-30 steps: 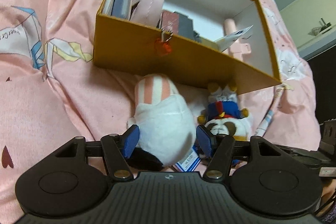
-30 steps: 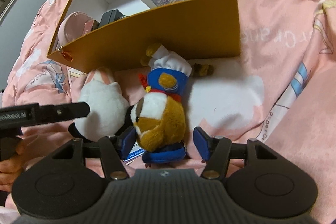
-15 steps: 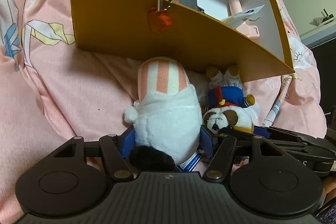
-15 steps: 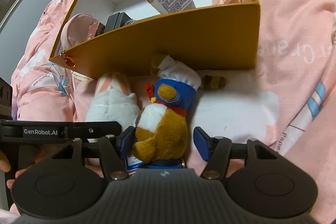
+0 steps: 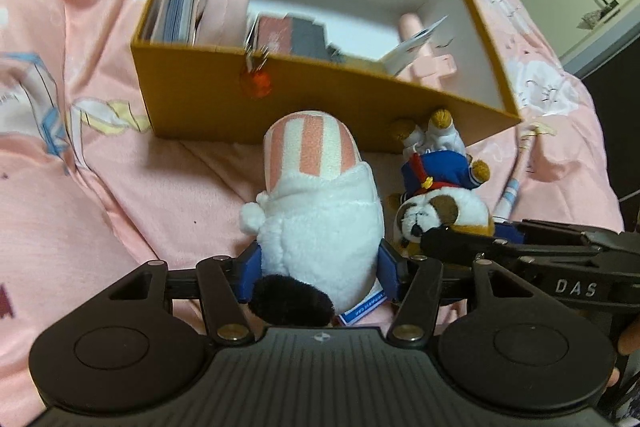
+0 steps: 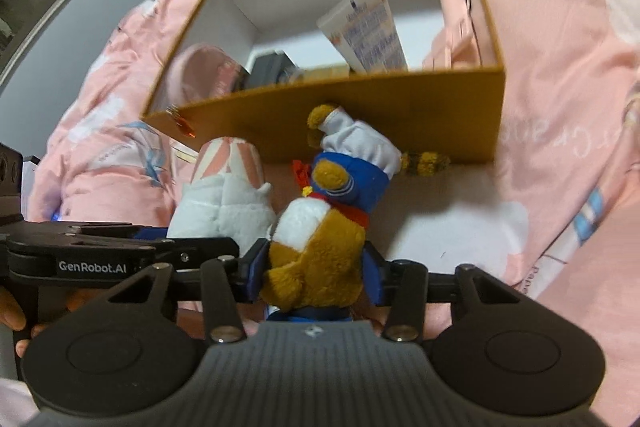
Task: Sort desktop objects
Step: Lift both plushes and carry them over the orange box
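Plush toys pinched in both grippers, just near of a mustard-yellow box on pink bedding.

White and pink-striped plush [image 5: 316, 203] sits between the blue pads of the left gripper [image 5: 318, 269], whose jaws have just been closing and now press its sides; the brown-and-white plush in a blue jacket [image 6: 324, 223] is squeezed by the right gripper [image 6: 314, 271], its jaws likewise just closing on it. Both toys lie side by side, the striped one on the left, feet pointing at the near wall of the open box [image 5: 360, 107], which rests on the pink printed quilt [image 5: 80, 207]. Inside the box are a cream tube [image 6: 368, 31], a pink clip [image 5: 432, 65], dark small items and a pink pouch [image 5: 224, 7]; a red charm [image 5: 256, 83] hangs over its near wall.
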`<control>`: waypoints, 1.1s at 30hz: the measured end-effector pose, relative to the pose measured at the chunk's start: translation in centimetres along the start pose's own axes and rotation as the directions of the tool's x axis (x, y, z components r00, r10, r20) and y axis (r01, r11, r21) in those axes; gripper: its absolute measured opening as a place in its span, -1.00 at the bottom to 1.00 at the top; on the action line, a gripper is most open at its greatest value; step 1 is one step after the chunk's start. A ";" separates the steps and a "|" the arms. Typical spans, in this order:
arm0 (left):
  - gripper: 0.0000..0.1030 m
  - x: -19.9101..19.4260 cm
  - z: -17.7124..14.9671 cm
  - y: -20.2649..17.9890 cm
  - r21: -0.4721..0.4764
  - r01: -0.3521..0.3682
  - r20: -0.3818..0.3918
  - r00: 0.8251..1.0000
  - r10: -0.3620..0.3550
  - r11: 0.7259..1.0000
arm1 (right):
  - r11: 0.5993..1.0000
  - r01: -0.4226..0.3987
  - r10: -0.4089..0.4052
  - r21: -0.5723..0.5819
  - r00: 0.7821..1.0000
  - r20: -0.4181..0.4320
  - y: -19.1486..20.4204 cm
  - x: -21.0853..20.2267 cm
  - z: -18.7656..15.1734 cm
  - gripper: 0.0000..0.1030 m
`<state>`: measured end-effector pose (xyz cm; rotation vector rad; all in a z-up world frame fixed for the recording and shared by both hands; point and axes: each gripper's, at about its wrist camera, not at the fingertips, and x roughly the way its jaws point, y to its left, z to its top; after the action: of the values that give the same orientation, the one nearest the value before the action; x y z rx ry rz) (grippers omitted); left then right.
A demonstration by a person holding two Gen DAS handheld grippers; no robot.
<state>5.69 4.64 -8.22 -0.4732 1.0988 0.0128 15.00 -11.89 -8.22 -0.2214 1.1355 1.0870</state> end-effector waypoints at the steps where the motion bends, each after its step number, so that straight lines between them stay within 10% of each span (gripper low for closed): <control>1: 0.28 -0.6 -0.1 -0.4 0.017 -0.006 0.014 1.000 0.006 1.000 | 1.000 -0.003 0.004 -0.006 1.000 0.014 0.3 -0.8 0.1 -0.03; 12: 0.29 -7.3 0.8 -3.6 0.136 -0.007 0.214 0.977 -0.022 0.991 | 0.990 0.017 0.012 -0.143 0.979 0.202 3.9 -8.3 2.0 -0.03; 27: 0.29 -11.2 10.2 -3.9 0.174 -0.108 0.450 0.893 0.018 0.979 | 0.954 0.094 0.033 -0.285 0.911 0.411 6.6 -10.4 11.7 -0.02; 33: 0.29 -8.1 14.6 -2.8 0.170 -0.102 0.412 0.911 0.023 0.980 | 0.971 0.105 -0.005 -0.213 0.906 0.423 4.5 -7.6 16.4 -0.02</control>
<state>15.00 9.38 5.06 -0.2478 0.6931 0.0616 21.58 -3.58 7.08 -0.1885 0.6119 1.1487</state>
